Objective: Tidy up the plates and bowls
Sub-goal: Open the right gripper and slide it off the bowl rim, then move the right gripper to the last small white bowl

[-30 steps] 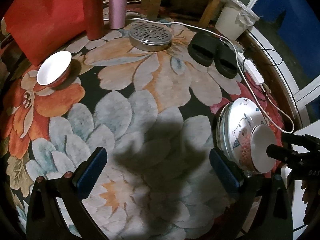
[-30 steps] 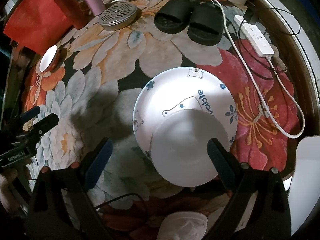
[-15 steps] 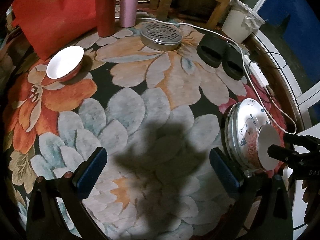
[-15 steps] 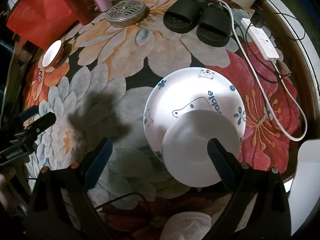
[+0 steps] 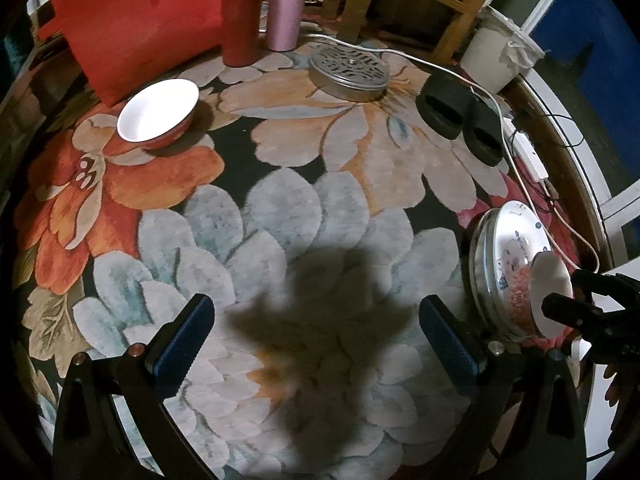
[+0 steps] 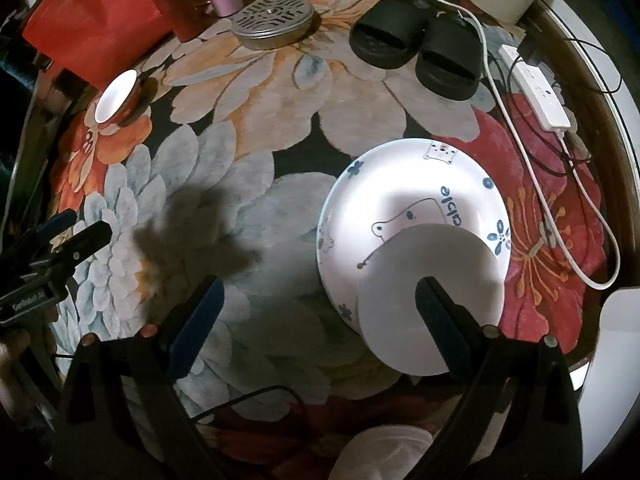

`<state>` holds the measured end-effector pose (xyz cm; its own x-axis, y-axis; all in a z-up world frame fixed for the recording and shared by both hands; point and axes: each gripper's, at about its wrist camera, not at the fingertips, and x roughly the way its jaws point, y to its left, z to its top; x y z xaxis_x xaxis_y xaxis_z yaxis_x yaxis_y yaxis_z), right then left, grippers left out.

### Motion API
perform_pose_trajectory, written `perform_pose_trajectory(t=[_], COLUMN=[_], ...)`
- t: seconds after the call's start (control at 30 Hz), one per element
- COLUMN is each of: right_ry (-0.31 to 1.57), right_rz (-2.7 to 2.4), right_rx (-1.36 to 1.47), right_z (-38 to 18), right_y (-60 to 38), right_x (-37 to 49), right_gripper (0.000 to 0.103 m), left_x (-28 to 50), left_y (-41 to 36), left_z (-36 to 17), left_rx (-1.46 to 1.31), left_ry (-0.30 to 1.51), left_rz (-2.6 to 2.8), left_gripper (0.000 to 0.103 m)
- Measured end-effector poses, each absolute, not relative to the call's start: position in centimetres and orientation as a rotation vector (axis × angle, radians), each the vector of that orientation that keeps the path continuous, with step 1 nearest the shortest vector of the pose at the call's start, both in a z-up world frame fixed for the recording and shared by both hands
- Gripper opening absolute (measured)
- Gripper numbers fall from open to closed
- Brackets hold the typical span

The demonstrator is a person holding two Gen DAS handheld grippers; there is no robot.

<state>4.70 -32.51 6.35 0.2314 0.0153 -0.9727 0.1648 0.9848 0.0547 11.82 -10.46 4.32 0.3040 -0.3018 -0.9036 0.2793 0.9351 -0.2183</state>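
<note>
A red bowl with a white inside (image 5: 158, 114) sits on the flowered rug at the far left; it also shows in the right wrist view (image 6: 116, 96). A stack of white cartoon-printed plates (image 5: 506, 248) lies at the right, with a red-patterned bowl (image 5: 538, 296) on it. In the right wrist view the plate (image 6: 404, 200) carries that bowl (image 6: 430, 296). My left gripper (image 5: 320, 344) is open and empty above the rug's middle. My right gripper (image 6: 316, 316) is open, its right finger over the bowl's near rim.
A red tumbler (image 5: 240, 12), a pink tumbler (image 5: 286, 4) and a red bag (image 5: 136, 20) stand at the back. A round metal tin (image 5: 348, 74), black slippers (image 5: 460, 120), a power strip (image 6: 538, 88) with cables, a white bin (image 5: 498, 58) and a wooden chair (image 5: 412, 0) lie around the rug.
My left gripper has moved forward and left, so the red bowl looks closer. My right gripper has drifted left and back from the plate stack; both stay open.
</note>
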Motion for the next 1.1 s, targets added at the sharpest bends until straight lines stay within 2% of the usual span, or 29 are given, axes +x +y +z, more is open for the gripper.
perform_pose_trajectory(t=[1.1], right_ry=[1.343], right_rz=[-0.051], right_rx=[0.113], right_z=[5.4], right_y=[-28.9], right_x=[5.7], right_gripper=[0.103], left_x=[13.1], left_y=[-5.2], left_z=[2.2], left_rx=[-0.091], left_ry=[1.211], left_rz=[-0.299], left_gripper=[0.102])
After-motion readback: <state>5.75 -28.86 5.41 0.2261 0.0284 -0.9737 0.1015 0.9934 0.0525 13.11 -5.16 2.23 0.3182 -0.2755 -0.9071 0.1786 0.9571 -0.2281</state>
